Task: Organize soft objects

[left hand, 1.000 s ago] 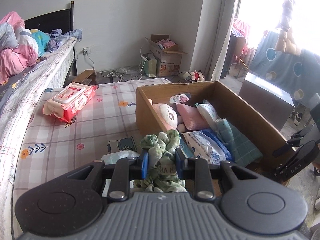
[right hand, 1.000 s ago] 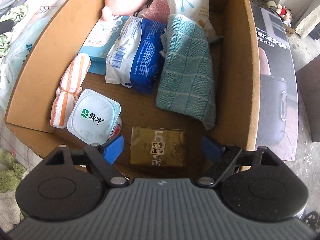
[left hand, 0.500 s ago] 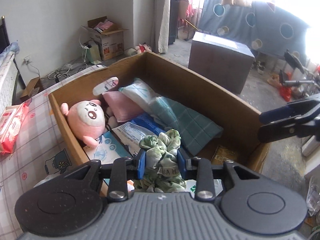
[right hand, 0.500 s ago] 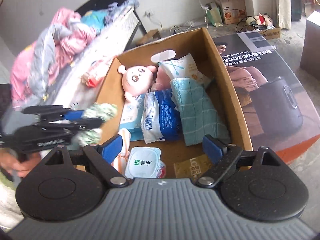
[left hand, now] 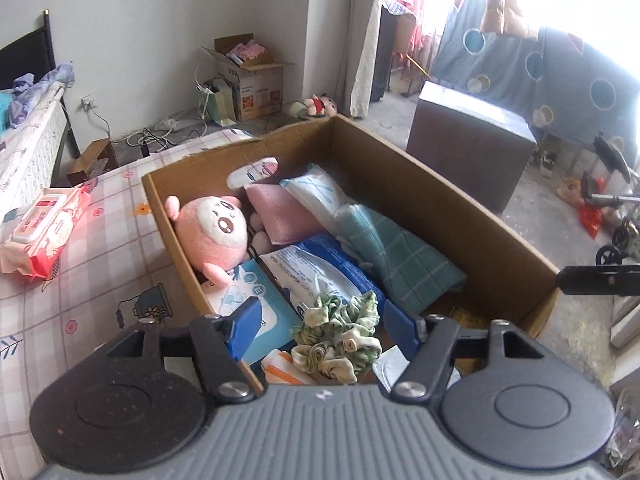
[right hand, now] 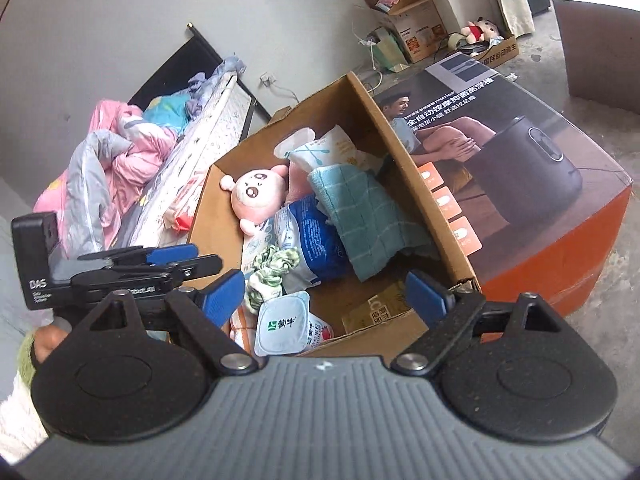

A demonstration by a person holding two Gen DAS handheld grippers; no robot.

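The left gripper (left hand: 320, 320) is spread wide above the cardboard box (left hand: 440, 200), nothing pinched. The green scrunchie (left hand: 340, 332) is seen lying free inside, at the box's near end, against the blue wipes pack (left hand: 320, 276) and beside the yogurt cup (right hand: 282, 322). The right gripper (right hand: 326, 294) is likewise held apart over the near edge, empty.

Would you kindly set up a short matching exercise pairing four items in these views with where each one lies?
Items:
1. pink plush toy
2. green scrunchie
3. red wipes pack
4. teal checked cloth

Places:
A. on the bed sheet, outside the cardboard box
B. along the box's right wall
C. against the box's left wall
D. between the open left gripper's fingers

Pairs: 1-C, 2-D, 3-A, 4-B
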